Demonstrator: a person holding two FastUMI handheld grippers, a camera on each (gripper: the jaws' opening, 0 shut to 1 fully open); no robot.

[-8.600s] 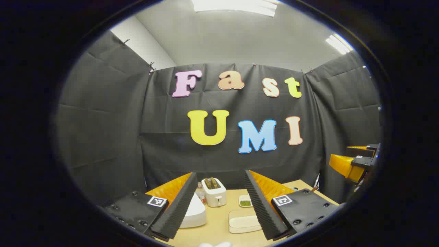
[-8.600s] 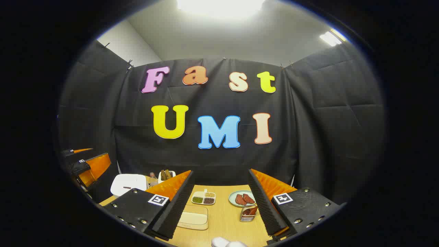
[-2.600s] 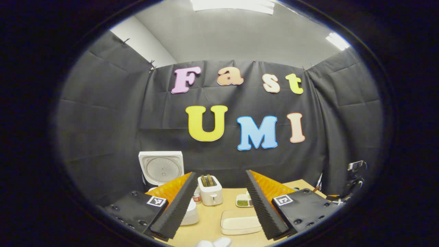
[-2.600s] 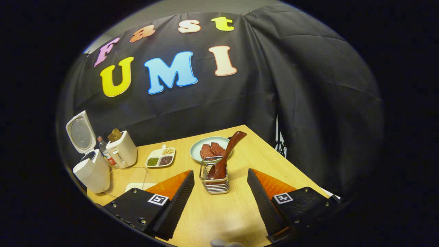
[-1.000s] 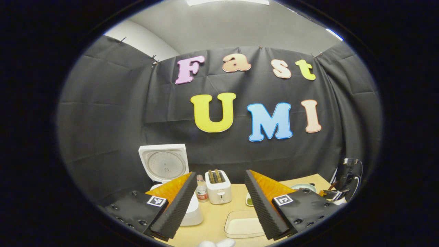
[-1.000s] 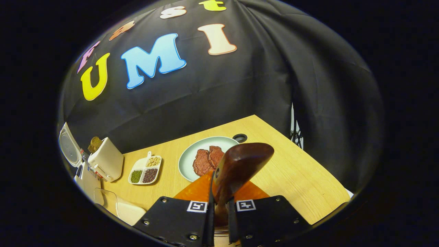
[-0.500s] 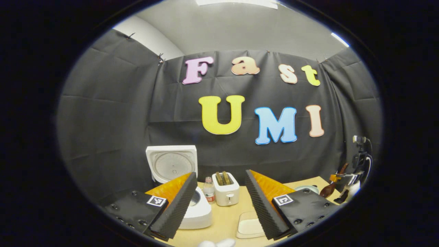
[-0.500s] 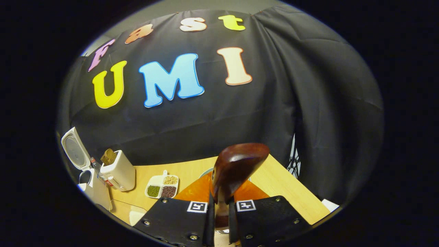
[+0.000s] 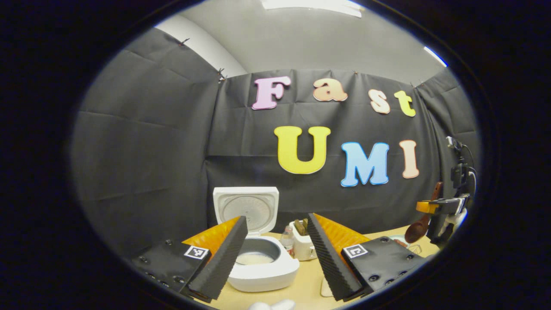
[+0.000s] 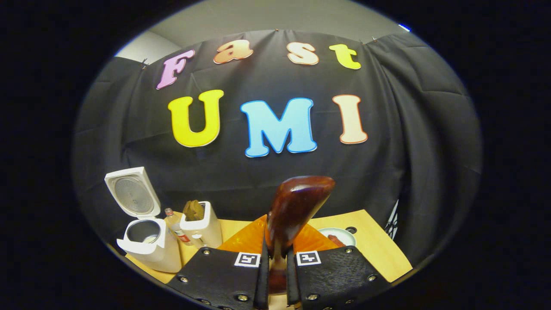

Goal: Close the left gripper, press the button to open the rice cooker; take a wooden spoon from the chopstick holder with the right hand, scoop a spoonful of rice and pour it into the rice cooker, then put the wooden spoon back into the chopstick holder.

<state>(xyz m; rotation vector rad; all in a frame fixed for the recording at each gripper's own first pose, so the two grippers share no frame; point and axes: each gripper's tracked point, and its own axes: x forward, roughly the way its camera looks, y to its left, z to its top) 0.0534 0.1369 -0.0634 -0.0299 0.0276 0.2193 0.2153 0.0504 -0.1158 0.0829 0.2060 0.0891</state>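
Left gripper (image 9: 275, 224): released, fingers spread wide, nothing between them, held above the table (image 9: 308, 288). Rice cooker (image 9: 262, 267) seen between the two fingers in the left gripper view, at about 6 o'clock of the picture, standing on the table with lid (image 9: 246, 207) raised upright behind the pot. Pot interior visible from above; contents not clear.

Bottle (image 9: 287, 241) and toaster (image 9: 302, 246) standing just beside the cooker, toward 3 o'clock of it, partly hidden by the right-hand finger.

Right gripper (image 9: 443, 206) seen far off in the left gripper view, at 3 o'clock near the picture's edge, raised above the table and carrying the wooden spoon (image 9: 419, 228), bowl end hanging down toward 7 o'clock.

Right gripper view: right gripper (image 10: 277, 258) clenched on the wooden spoon (image 10: 292, 215), both fingers pressed against the narrow part of the spoon, fingers nearly touching. Spoon pointing up toward 12 o'clock, wide rounded end tilted slightly toward 1 o'clock, clear of the table (image 10: 374, 249).

Rice cooker (image 10: 148, 243) at 8 o'clock in the right gripper view, lid (image 10: 131, 191) open and leaning back. Bottle (image 10: 174, 230) and toaster (image 10: 202, 228) just beside it toward 3 o'clock. Plate (image 10: 340, 237) with a dark red piece of food at 4 o'clock, partly hidden behind the right-hand finger.

Chopstick holder: position cannot be told.
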